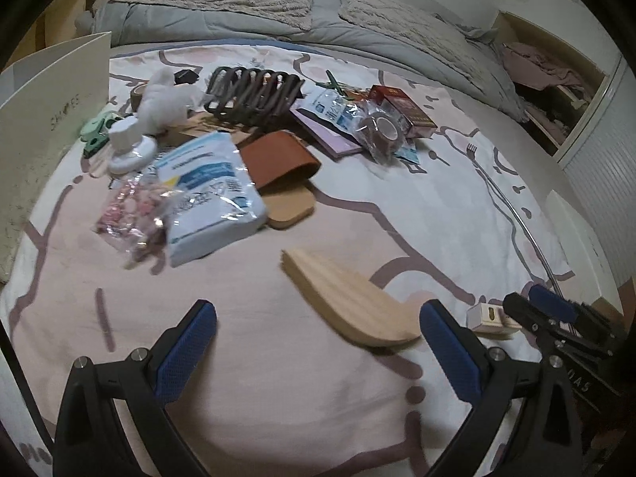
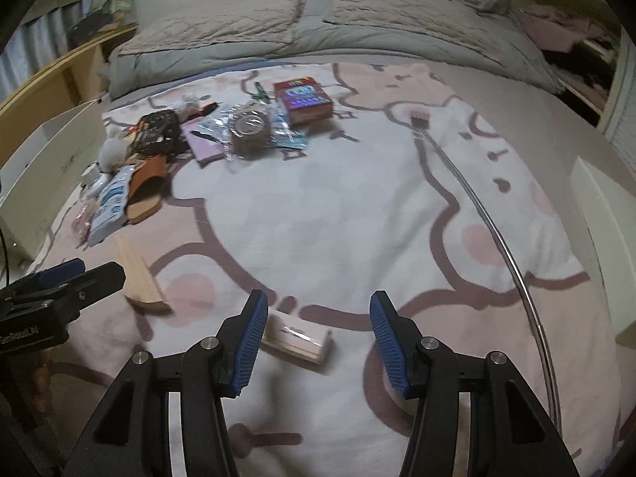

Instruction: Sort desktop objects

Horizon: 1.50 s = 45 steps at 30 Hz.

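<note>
My left gripper (image 1: 318,310) is open and empty above the bed sheet, with a light wooden board (image 1: 346,302) lying between and just beyond its fingers. My right gripper (image 2: 316,310) is open and empty; a small cream box (image 2: 296,336) lies by its left finger and also shows in the left wrist view (image 1: 491,318). A pile lies further off: a white-blue packet (image 1: 206,194), a brown leather case (image 1: 278,159), a dark hair claw (image 1: 250,93), a tape roll (image 1: 383,129) and a red box (image 1: 405,109).
A long metal fork-tipped rod (image 2: 489,218) runs down the right of the sheet. A white open box (image 1: 43,119) stands at the left. A grey quilt (image 2: 318,28) lies at the back. A pink bead bag (image 1: 131,214) and white plush (image 1: 163,95) lie in the pile.
</note>
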Available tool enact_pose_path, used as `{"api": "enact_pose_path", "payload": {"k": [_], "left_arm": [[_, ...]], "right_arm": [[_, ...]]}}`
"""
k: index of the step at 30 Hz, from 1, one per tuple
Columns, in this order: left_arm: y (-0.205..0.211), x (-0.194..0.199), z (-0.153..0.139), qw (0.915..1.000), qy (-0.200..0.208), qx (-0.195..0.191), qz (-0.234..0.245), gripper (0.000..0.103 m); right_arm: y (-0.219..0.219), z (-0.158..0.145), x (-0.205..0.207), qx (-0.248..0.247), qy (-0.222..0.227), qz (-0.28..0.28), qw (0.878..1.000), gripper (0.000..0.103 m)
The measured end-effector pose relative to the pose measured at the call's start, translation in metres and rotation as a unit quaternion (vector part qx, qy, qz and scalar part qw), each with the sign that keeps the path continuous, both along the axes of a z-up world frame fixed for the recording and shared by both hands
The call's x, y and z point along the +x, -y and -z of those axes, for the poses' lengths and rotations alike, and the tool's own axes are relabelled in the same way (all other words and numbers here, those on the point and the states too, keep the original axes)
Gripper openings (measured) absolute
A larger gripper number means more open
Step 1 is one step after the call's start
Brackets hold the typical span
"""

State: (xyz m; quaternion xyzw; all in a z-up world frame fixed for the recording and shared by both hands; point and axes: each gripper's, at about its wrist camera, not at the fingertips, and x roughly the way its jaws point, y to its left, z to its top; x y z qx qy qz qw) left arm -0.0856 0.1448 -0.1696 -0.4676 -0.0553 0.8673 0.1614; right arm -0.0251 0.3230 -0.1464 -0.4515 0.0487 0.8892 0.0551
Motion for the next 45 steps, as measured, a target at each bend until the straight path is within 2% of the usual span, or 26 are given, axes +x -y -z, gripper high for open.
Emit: {"api": "enact_pose_path", "payload": {"k": [6,8,9,10,13,19,24,29,33,37,45], "left_arm": [[-0.014,-0.002,0.007,0.9999,0.001,-0.016,0.001,0.103],[-0.018,-0.003,0.007,0.9999,0.001,-0.016,0.0,0.103],[-0.02,-0.004,0.008,0.9999,0.002,-0.015,0.0,0.103],[-0.023,-0.005,0.008,0.9999,0.002,-0.014,0.0,0.103],[-0.029,-0.006,0.009,0.9999,0.002,-0.013,0.001,0.103],[-0.042,-0.003,0.015,0.9976,-0.008,-0.066,0.017,0.103],[-0.042,0.001,0.018,0.9957,-0.011,-0.087,0.031,0.103],[-0.042,0.004,0.021,0.9928,-0.011,-0.118,0.02,0.103],[-0.032,0.006,0.021,0.9941,-0.007,-0.108,0.008,0.103],[-0.023,0.009,0.021,0.9943,-0.003,-0.107,0.002,0.103],[0.006,0.017,0.02,0.9946,0.003,-0.102,-0.019,0.103]], "right_arm": [[-0.006,0.006,0.006,-0.01,-0.013,0.013,1.0,0.054],[-0.008,0.006,0.01,-0.014,-0.016,0.023,1.0,0.061],[-0.009,0.005,0.012,-0.017,-0.018,0.027,0.999,0.07],[-0.01,0.004,0.015,-0.023,-0.025,0.033,0.999,0.074],[-0.011,0.003,0.022,-0.037,-0.034,0.041,0.998,0.075],[-0.003,0.008,0.023,-0.038,-0.031,0.04,0.998,0.077],[-0.002,0.023,0.024,-0.04,-0.028,0.053,0.997,0.077],[0.01,0.031,0.025,-0.006,-0.038,0.039,0.998,0.087],[0.007,0.039,0.02,-0.03,-0.035,0.025,0.999,0.097],[0.012,0.04,0.019,-0.016,-0.032,0.021,0.999,0.098],[0.009,0.04,0.019,-0.03,-0.031,0.016,0.999,0.1]]}}
